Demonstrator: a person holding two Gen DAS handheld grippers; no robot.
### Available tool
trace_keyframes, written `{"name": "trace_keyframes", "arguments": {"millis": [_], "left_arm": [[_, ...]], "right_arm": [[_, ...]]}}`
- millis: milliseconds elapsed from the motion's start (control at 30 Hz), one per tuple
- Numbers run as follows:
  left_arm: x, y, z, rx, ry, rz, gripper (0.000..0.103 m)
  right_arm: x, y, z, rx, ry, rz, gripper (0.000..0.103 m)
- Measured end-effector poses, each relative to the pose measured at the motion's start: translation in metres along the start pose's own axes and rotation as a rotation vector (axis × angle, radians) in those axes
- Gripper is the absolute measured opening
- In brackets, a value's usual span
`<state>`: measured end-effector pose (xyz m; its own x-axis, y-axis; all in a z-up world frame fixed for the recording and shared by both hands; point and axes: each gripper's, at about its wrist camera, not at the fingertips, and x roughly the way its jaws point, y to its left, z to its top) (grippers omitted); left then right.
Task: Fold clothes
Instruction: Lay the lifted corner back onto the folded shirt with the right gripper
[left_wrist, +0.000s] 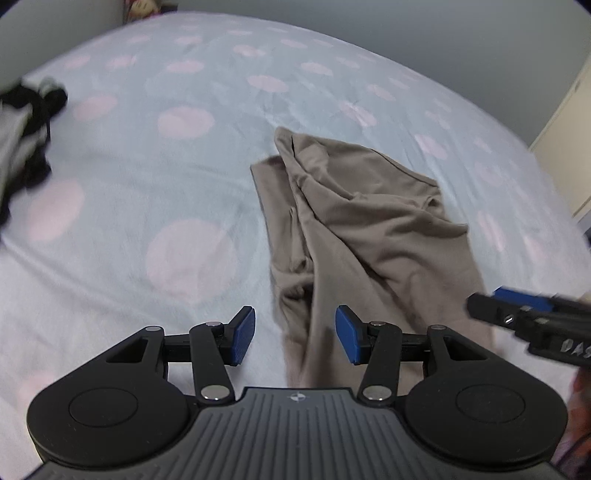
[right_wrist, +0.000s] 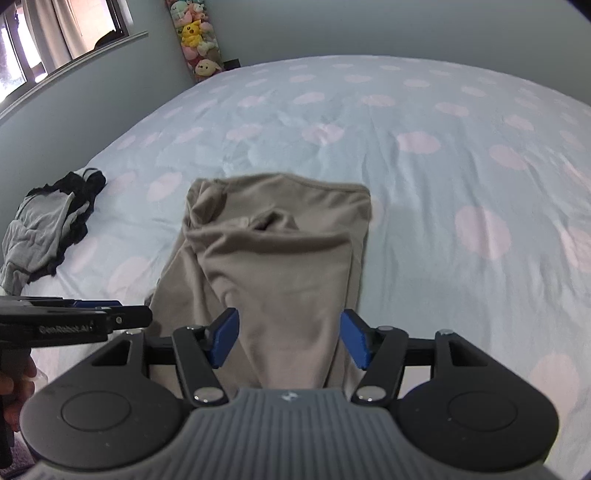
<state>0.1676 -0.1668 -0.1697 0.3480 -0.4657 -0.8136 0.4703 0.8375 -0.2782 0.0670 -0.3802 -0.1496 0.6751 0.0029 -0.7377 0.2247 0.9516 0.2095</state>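
Note:
A beige-brown garment (left_wrist: 362, 221) lies rumpled and partly folded over itself on the bed; it also shows in the right wrist view (right_wrist: 280, 251). My left gripper (left_wrist: 295, 334) is open and empty, its blue pads (left_wrist: 243, 334) spread just above the garment's near left edge. My right gripper (right_wrist: 290, 339) is open and empty over the garment's near end. The right gripper also shows from the side at the right edge of the left wrist view (left_wrist: 480, 301). The left gripper enters the right wrist view from the left (right_wrist: 146, 316).
The bed has a light blue cover with pink dots (right_wrist: 424, 155). A pile of grey and black clothes (right_wrist: 51, 221) lies at the bed's left edge, also in the left wrist view (left_wrist: 26, 129). Plush toys (right_wrist: 195, 37) hang in the far corner. A window (right_wrist: 62, 33) is at left.

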Motion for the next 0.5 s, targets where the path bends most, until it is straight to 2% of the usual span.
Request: {"name": "trace_keyframes", "arguments": {"millis": [67,200,333,433,500], "left_arm": [[0.000,0.003,-0.004,-0.017,0.011,-0.006,0.046],[0.007,0.001,-0.008,0.011,0.049,0.062,0.046],[0.012,-0.005,-0.013,0.058,0.074,0.095,0.046],[0.015,-0.007,-0.015,0.077,0.083,0.108,0.046],[0.018,-0.008,-0.015,0.089,0.087,0.118,0.046]], "right_arm": [[0.000,-0.001,-0.001,0.004,-0.004,0.006,0.064],[0.005,-0.007,0.004,0.004,-0.021,0.024,0.064],[0.022,-0.023,0.023,0.027,-0.027,0.006,0.061],[0.035,-0.033,0.037,0.021,-0.034,-0.003,0.055],[0.043,-0.038,0.044,0.020,-0.028,-0.001,0.047]]}}
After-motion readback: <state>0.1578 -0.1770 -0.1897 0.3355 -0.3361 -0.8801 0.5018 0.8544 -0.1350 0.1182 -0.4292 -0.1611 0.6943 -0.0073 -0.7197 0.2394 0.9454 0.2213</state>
